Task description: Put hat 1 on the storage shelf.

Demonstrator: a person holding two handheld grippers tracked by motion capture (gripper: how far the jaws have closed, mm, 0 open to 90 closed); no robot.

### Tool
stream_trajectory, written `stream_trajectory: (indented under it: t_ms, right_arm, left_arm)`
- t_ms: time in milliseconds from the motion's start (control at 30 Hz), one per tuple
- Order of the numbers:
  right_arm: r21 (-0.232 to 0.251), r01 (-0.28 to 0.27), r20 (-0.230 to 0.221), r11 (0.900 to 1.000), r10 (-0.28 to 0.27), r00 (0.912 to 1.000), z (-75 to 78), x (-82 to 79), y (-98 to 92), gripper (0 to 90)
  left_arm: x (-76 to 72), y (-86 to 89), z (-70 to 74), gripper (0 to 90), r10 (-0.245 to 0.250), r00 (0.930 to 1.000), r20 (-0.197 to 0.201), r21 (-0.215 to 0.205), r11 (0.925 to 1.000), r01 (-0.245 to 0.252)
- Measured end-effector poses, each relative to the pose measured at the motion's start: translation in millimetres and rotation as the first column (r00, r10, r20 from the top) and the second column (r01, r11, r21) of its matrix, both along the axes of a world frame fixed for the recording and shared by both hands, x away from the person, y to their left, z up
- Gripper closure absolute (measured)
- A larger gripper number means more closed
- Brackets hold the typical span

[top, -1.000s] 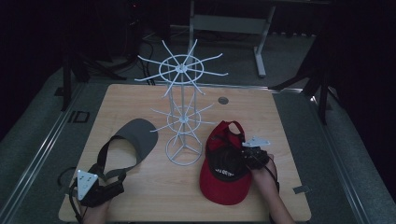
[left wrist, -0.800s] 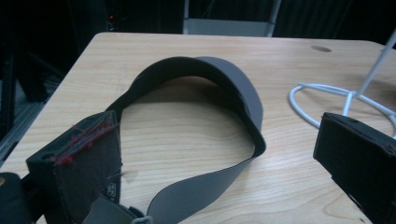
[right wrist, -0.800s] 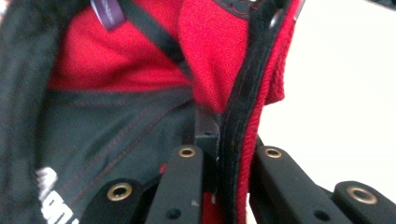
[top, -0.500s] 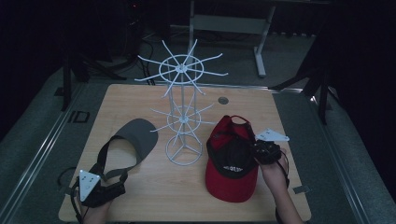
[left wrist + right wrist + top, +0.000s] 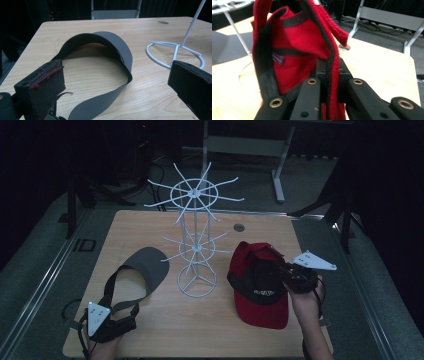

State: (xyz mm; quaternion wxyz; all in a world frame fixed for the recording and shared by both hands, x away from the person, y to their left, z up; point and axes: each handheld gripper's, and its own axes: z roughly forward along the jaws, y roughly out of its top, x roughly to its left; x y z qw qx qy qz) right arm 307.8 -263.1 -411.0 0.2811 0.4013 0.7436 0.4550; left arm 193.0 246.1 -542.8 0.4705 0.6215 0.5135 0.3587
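Red cap (image 5: 261, 292), its emblem (image 5: 263, 293) unreadable, clamped in right tongs (image 5: 280, 266).

A wire rack (image 5: 196, 240) stands near the middle of the surface (image 5: 150, 330), its ring base (image 5: 172, 56) resting flat on the top. Left of the rack lies a visor (image 5: 137, 277), its brim towards the rack and its strap looping back towards the near left corner, where the left tool (image 5: 107, 325) sits just behind the strap's end with the strap running between its parted jaws. Right of the rack is a cap (image 5: 260, 287), its rim clamped in the right tool (image 5: 285, 272), which stands at the cap's right side. A small round insert (image 5: 238, 227) lies in the surface behind the cap, right of the rack's stem.
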Motion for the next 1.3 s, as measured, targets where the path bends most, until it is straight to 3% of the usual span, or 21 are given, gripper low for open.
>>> stream_trajectory:
  t_ms: [200,300,467,667,733,800,833,867,900,933,967,1000,1067,1167,1233,1267,1300]
  right_arm:
    - [0.016,-0.001,0.041,1.0,0.001,0.9992,15.6,-8.0,-1.1,85.5]
    - [0.017,-0.002,0.055,1.0,0.001,0.9985,22.7,-10.5,-1.8,85.5]
    - [0.017,0.001,0.078,1.0,-0.002,0.997,31.9,-13.5,-2.6,85.4]
    - [0.014,0.014,0.106,1.0,-0.016,0.9942,44.8,-15.4,-8.1,85.4]
    - [0.044,0.004,0.102,0.999,-0.008,0.9948,49.3,-17.5,-10.3,85.4]
    - [0.053,-0.009,0.101,0.999,0.004,0.9949,51.7,-19.3,-10.1,85.4]
    - [0.053,-0.009,0.101,0.999,0.004,0.9949,51.7,-19.3,-10.1,85.4]
    - [0.044,-0.018,0.105,0.999,0.013,0.9944,54.1,-21.2,-8.6,85.4]
    - [0.043,-0.02,0.108,0.999,0.015,0.9941,55.4,-22.3,-7.9,85.4]
    - [0.04,-0.024,0.11,0.999,0.019,0.9938,56.8,-23.2,-7.3,85.4]
    - [0.037,-0.025,0.114,0.999,0.021,0.9933,58.1,-24.0,-7.0,85.4]
    - [0.042,-0.029,0.111,0.999,0.024,0.9935,59.6,-25.0,-6.8,85.4]
    - [0.042,-0.029,0.112,0.999,0.024,0.9934,61.2,-25.9,-6.7,85.4]
    - [0.044,-0.042,0.121,0.998,0.036,0.992,66.7,-29.7,-6.5,85.4]
    - [0.045,-0.045,0.127,0.998,0.039,0.9911,69.4,-31.9,-5.9,85.4]
    - [0.045,-0.045,0.127,0.998,0.039,0.9911,69.4,-31.9,-5.9,85.4]
    - [0.048,-0.052,0.13,0.997,0.045,0.9905,72.2,-33.8,-5.7,85.4]
  left_arm:
    - [-0.1,-1.4,0.8,1.2,-0.014,0.9999,-0.004,-0.006,0.9999,0.014]
    - [1.0,-5.0,0.5,1.2,-0.05,0.9984,-0.028,-0.023,0.9985,0.049]
    - [0.3,-9.4,2.9,1.2,-0.069,0.9974,-0.02,-0.024,0.9973,0.069]
    - [-2.8,-19.4,11.5,1.2,-0.127,0.9918,-0.01,-0.05,0.9907,0.126]
    - [-4.5,-25.1,15.6,1.2,-0.156,0.9878,-0.008,-0.063,0.9859,0.155]
    - [-6.8,-35.6,22.8,1.2,-0.223,0.9748,-0.002,-0.065,0.9727,0.222]
    - [-6.8,-35.6,22.8,1.2,-0.223,0.9748,-0.002,-0.065,0.9727,0.222]
    - [-8.5,-42.8,30.3,1.2,-0.266,0.9638,0.008,-0.051,0.9625,0.266]
    - [-8.5,-42.8,30.3,1.2,-0.266,0.9638,0.008,-0.051,0.9625,0.266]
    - [-9.3,-45.6,34.6,1.3,-0.287,0.9579,0.016,-0.049,0.9566,0.287]
    - [-9.7,-49.9,43.2,3.3,-0.347,0.9375,0.024,-0.062,0.9355,0.348]
    - [-9.9,-52.6,47.3,3.3,-0.37,0.9286,0.028,-0.058,0.9268,0.371]
    - [-9.9,-52.6,47.3,3.4,-0.37,0.9286,0.028,-0.058,0.9268,0.371]
    - [-8.8,-67.7,67.3,3.4,-0.477,0.8785,0.027,-0.045,0.8773,0.478]
    - [-8.1,-73.8,75.3,3.4,-0.505,0.8627,0.034,-0.04,0.8618,0.506]
    - [-8.1,-73.8,75.3,3.5,-0.505,0.8627,0.034,-0.04,0.8618,0.506]
    - [-7.7,-76.8,79.2,3.5,-0.519,0.8537,0.037,-0.04,0.8528,0.521]
